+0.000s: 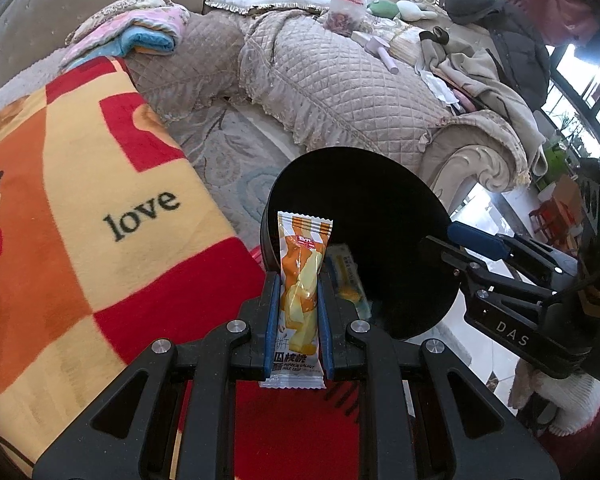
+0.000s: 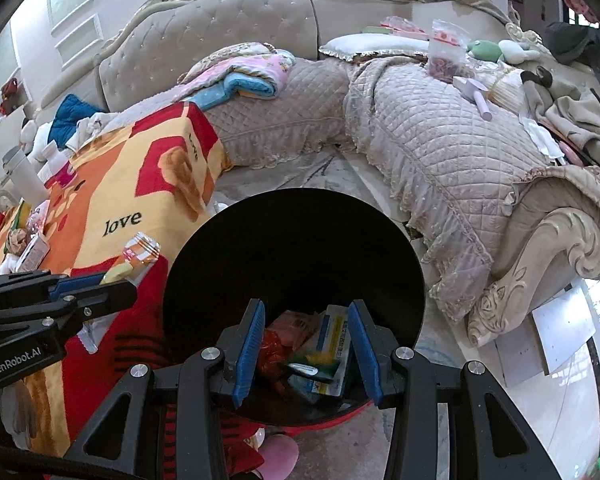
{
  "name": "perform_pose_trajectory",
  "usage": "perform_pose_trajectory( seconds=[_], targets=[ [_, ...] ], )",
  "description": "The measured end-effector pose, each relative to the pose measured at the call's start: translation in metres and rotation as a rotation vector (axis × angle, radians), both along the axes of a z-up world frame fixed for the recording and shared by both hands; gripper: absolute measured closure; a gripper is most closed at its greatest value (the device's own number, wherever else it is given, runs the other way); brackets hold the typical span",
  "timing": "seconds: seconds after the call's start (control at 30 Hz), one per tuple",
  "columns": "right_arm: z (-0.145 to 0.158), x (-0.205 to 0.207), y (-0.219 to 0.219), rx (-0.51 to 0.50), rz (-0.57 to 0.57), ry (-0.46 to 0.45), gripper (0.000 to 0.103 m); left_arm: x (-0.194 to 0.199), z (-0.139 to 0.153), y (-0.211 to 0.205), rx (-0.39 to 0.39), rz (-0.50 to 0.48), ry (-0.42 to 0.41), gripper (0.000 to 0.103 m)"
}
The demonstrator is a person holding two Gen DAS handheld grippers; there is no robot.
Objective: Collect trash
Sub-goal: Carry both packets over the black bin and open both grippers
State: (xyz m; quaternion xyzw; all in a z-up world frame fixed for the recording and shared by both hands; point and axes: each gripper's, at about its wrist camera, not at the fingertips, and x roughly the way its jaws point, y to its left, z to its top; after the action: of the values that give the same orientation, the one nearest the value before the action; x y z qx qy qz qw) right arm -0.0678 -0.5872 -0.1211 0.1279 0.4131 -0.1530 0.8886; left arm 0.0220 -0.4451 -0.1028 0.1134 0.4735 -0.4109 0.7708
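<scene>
step: carry to bin | left gripper (image 1: 299, 312) clamps snack wrapper (image 1: 302, 300) | bin (image 1: 380, 216) at 1 o'clock | right gripper (image 2: 306, 354) parted, empty | next: move over bin, release

Bin (image 2: 292, 248) on floor between blanket (image 2: 112, 200), at its left, and sofa (image 2: 440, 160) behind; wrappers (image 2: 324, 344) inside bin.

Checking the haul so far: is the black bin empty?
No. The round black bin already holds an orange wrapper and a blue-yellow packet.

Black bin (image 2: 292, 240) holds wrappers (image 2: 324, 344); jaws apart.
</scene>
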Motion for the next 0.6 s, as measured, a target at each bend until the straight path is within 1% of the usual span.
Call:
perform_pose_trajectory(
  seconds=[0.23,0.27,0.37,0.47,0.57,0.6],
  targets=[
    [0.001,-0.003,-0.006,0.014,-0.019,-0.017,0.061,0.002,-0.004,-0.003,-0.011,-0.002,0.023,0.088],
    [0.001,-0.003,-0.007,0.019,-0.028,-0.018,0.059,0.003,-0.004,-0.003,-0.017,-0.005,0.030,0.088],
    [0.000,-0.006,-0.013,0.029,-0.049,-0.014,0.058,0.005,-0.004,-0.004,-0.028,-0.007,0.038,0.088],
    [0.001,-0.008,-0.015,0.028,-0.062,-0.019,0.056,0.008,-0.006,-0.007,-0.048,-0.012,0.066,0.088],
    [0.000,-0.009,-0.019,0.039,-0.075,-0.020,0.055,0.012,-0.008,-0.011,-0.071,-0.013,0.096,0.086],
    [-0.001,-0.010,-0.020,0.041,-0.079,-0.019,0.055,0.013,-0.009,-0.013,-0.078,-0.011,0.103,0.081]
  ],
)
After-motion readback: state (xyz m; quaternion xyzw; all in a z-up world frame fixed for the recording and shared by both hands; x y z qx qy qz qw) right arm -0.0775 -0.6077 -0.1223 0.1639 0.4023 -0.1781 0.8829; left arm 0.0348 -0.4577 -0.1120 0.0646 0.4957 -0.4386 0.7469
